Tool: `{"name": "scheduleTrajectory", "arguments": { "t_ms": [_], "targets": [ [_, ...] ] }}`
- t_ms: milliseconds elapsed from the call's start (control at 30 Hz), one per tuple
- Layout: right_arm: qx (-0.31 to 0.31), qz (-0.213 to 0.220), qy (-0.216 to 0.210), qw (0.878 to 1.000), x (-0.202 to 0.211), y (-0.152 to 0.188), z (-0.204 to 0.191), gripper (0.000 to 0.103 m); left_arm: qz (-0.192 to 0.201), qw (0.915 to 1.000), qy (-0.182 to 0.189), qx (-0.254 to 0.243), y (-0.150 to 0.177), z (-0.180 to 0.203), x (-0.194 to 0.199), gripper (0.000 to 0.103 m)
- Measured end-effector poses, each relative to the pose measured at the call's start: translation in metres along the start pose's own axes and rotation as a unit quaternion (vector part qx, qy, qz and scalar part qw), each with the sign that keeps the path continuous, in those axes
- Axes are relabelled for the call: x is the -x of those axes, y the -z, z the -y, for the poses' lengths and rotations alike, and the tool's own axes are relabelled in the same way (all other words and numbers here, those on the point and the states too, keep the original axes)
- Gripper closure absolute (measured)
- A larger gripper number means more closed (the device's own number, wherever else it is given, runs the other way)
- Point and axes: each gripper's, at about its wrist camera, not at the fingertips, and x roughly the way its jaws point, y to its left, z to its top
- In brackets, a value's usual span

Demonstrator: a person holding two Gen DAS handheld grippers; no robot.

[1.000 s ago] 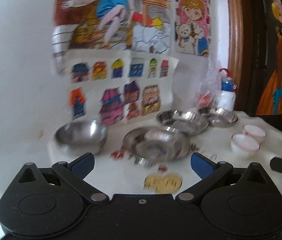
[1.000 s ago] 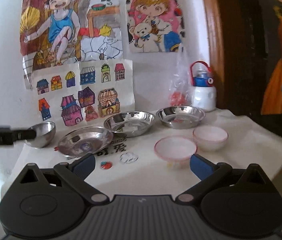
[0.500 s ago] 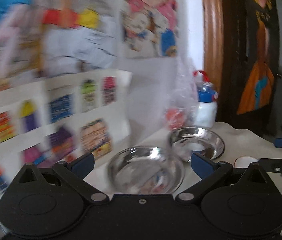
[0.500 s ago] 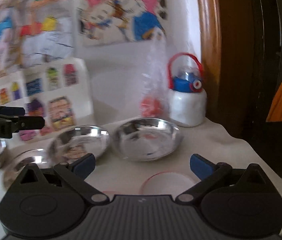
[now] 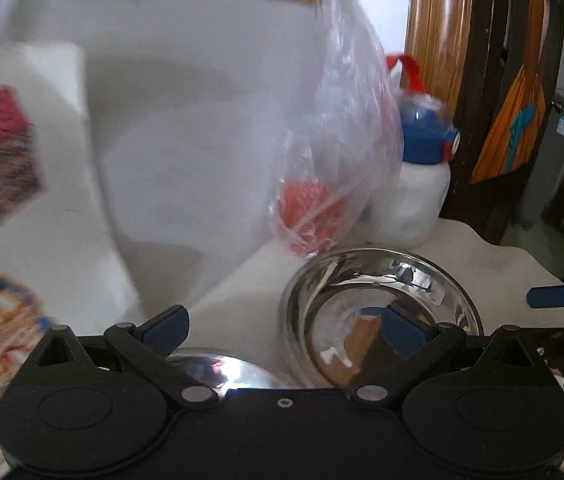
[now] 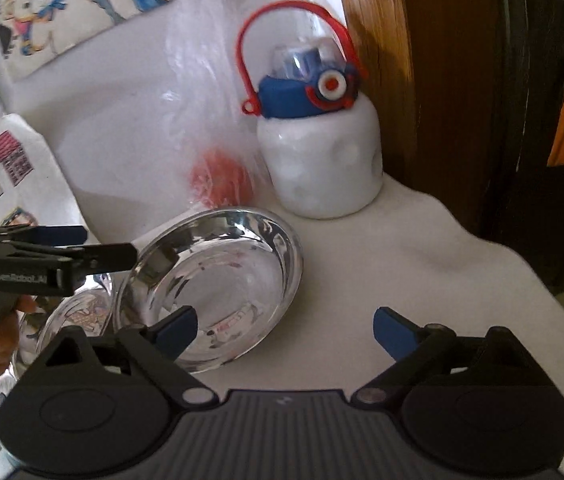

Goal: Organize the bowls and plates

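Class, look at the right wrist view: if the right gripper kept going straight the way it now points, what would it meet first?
Probably the white tablecloth: the right gripper, jaws closing on nothing, aims just right of the steel plate. Its left finger might clip the plate's rim; depth is unclear.

A shiny steel plate point(image 6: 218, 284) sits upright on the white counter point(image 6: 421, 280); a second steel plate point(image 6: 70, 320) lies just left.

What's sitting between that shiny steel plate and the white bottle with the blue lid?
Only bare white tablecloth separates the steel plate from the bottle in the right wrist view; the plastic bag stands beside, leftward.
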Motion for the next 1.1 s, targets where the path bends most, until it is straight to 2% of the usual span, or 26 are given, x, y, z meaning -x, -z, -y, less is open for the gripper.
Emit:
{"name": "scheduleTrajectory", "arguments": {
  "t_ms": [167, 267, 333, 400, 567, 600, 633, 733, 900, 1100],
  "targets": [
    [-0.012, -0.020, -0.019, 1.000, -0.013, 0.000, 0.004, 0.014, -0.025, 0.9991, 0.028, -0.021, -0.009, 0.008, -0.029, 0.001],
    [-0.022, -0.029, -0.034, 0.999, -0.017, 0.001, 0.006, 0.026, -0.043, 0.9976, 0.034, -0.041, -0.009, 0.012, -0.041, 0.003],
    [-0.024, -0.036, -0.040, 0.998, -0.020, 0.000, 0.006, 0.043, -0.051, 0.9970, 0.035, -0.046, -0.009, 0.012, -0.045, 0.010],
    [-0.026, -0.041, -0.045, 0.998, -0.021, -0.001, 0.005, 0.049, -0.061, 0.9965, 0.038, -0.042, -0.009, 0.011, -0.048, 0.019],
    [-0.047, -0.051, -0.058, 0.996, -0.024, -0.003, 0.004, 0.078, -0.073, 0.9961, 0.049, -0.012, -0.010, 0.004, -0.054, 0.043],
    [-0.053, -0.052, -0.056, 0.996, -0.024, -0.003, 0.004, 0.079, -0.078, 0.9958, 0.049, -0.005, -0.011, 0.004, -0.055, 0.053],
    [-0.056, -0.051, -0.053, 0.996, -0.024, -0.004, 0.004, 0.079, -0.078, 0.9959, 0.045, 0.000, -0.011, 0.002, -0.055, 0.058],
    [-0.067, -0.048, -0.045, 0.996, -0.022, -0.005, 0.004, 0.080, -0.081, 0.9958, 0.040, 0.014, -0.013, 0.000, -0.056, 0.065],
    [-0.079, -0.031, -0.039, 0.996, -0.006, -0.008, 0.008, 0.080, -0.087, 0.9914, 0.064, 0.074, -0.014, -0.012, -0.055, 0.066],
    [-0.080, -0.013, -0.021, 0.997, 0.012, -0.009, 0.010, 0.082, -0.081, 0.9848, 0.097, 0.119, -0.012, -0.011, -0.049, 0.066]
  ]
}}
